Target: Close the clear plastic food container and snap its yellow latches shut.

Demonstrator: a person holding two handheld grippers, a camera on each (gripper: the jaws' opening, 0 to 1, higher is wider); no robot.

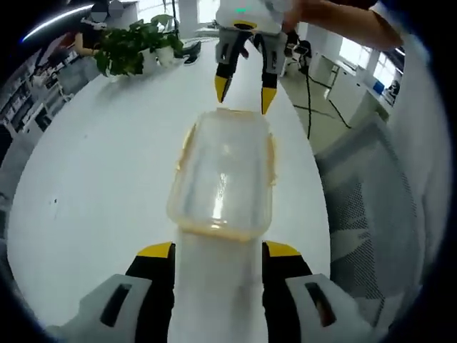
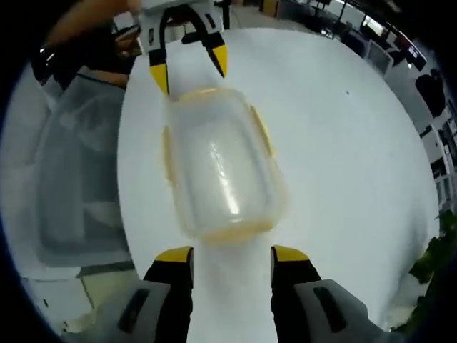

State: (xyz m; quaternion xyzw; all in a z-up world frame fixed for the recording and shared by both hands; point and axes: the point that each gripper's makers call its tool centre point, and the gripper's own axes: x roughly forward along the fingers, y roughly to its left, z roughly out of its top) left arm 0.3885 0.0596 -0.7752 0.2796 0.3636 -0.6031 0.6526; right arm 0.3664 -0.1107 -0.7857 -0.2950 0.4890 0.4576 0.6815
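The clear container [image 1: 223,175], lid on, is being framed mid-picture on the white table [image 1: 93,179]. Both the left gripper [image 1: 218,250] and right gripper [image 2: 232,254] are being held wide apart, gripping nothing.

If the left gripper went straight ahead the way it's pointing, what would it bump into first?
Probably the near short end of the clear plastic food container with yellow latches, which lies right ahead of the open left gripper on the white table. The right gripper waits beyond it.
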